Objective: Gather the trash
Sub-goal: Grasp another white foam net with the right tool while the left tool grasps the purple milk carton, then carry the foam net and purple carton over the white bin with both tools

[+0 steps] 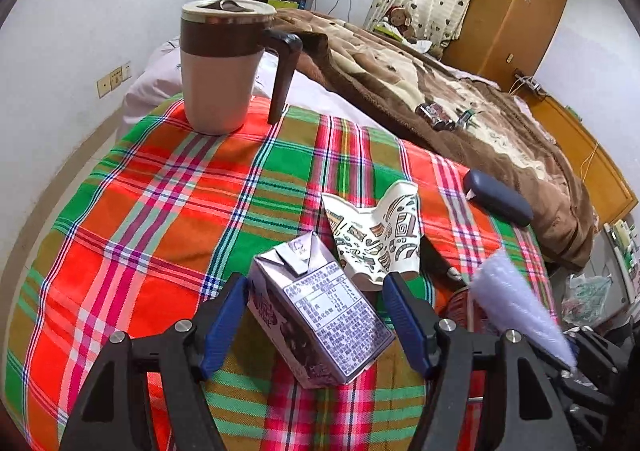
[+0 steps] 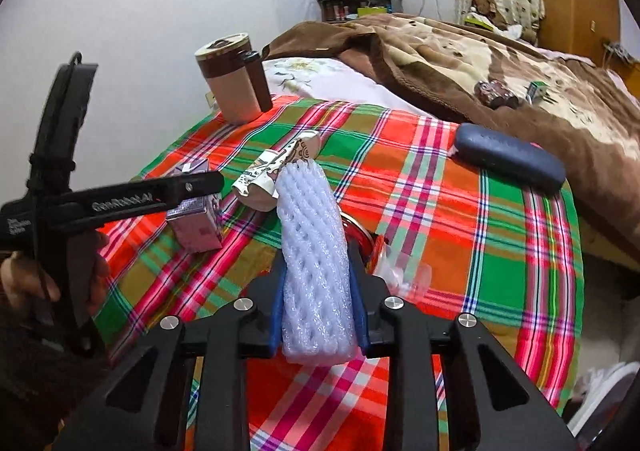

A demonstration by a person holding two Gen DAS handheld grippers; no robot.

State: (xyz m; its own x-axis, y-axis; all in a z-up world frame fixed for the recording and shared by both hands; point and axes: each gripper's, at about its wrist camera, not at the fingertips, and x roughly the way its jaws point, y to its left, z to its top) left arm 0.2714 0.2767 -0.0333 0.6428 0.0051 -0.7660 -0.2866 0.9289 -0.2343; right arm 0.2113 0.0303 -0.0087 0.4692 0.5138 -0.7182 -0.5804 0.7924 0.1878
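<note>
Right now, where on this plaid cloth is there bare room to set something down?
Bare plaid lies left of the milk carton, below the mug, and between the crushed paper cup and glasses case. Crowded around carton, cup and foam sleeve.

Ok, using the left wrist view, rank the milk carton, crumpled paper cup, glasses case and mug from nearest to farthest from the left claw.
1. Milk carton, between the left claw's fingers.
2. Crumpled paper cup, just beyond, slightly right.
3. Glasses case, far right.
4. Mug, far end, left.
</note>
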